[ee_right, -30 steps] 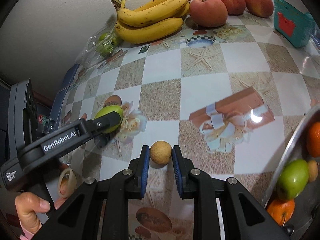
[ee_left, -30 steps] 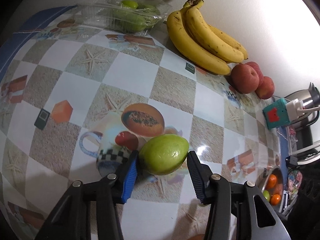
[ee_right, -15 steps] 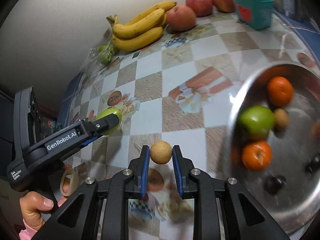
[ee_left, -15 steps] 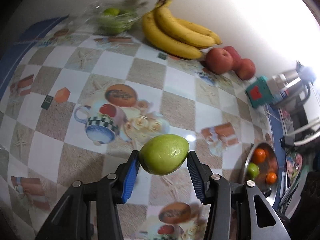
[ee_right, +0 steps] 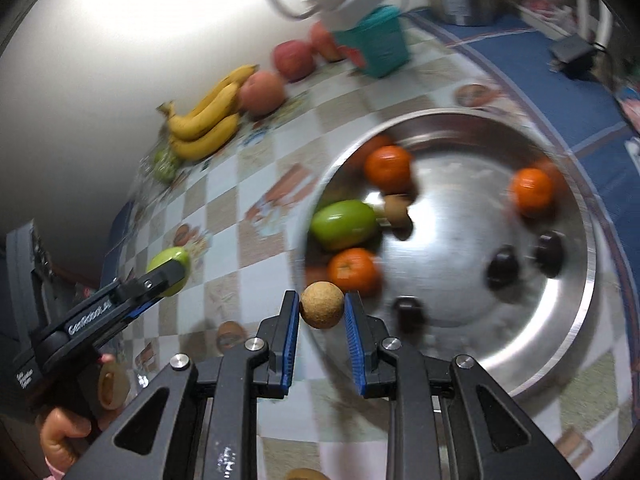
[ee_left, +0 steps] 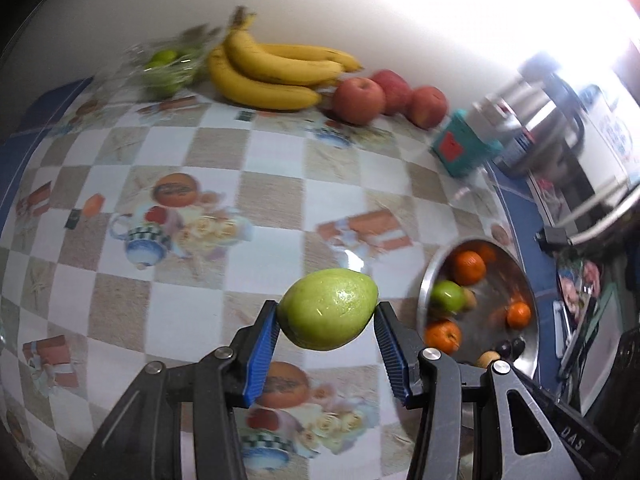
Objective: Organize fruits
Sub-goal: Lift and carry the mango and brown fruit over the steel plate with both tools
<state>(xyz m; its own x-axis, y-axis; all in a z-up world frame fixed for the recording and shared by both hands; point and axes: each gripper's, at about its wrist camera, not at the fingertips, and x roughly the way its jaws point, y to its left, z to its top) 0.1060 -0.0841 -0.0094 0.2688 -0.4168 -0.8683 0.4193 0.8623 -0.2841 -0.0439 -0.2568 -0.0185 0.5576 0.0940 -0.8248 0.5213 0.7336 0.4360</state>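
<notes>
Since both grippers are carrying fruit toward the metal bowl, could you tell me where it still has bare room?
The metal bowl is bare across its middle, between the orange on the far right and the dark fruits nearer. Its left side is crowded: two oranges, a green fruit and a small brown one sit bunched together.

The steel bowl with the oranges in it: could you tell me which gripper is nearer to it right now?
Right. The right gripper, shut on a small tan fruit, hangs at the steel bowl's near rim. The left gripper, holding a green fruit, is off to the bowl's left, above the tablecloth.
</notes>
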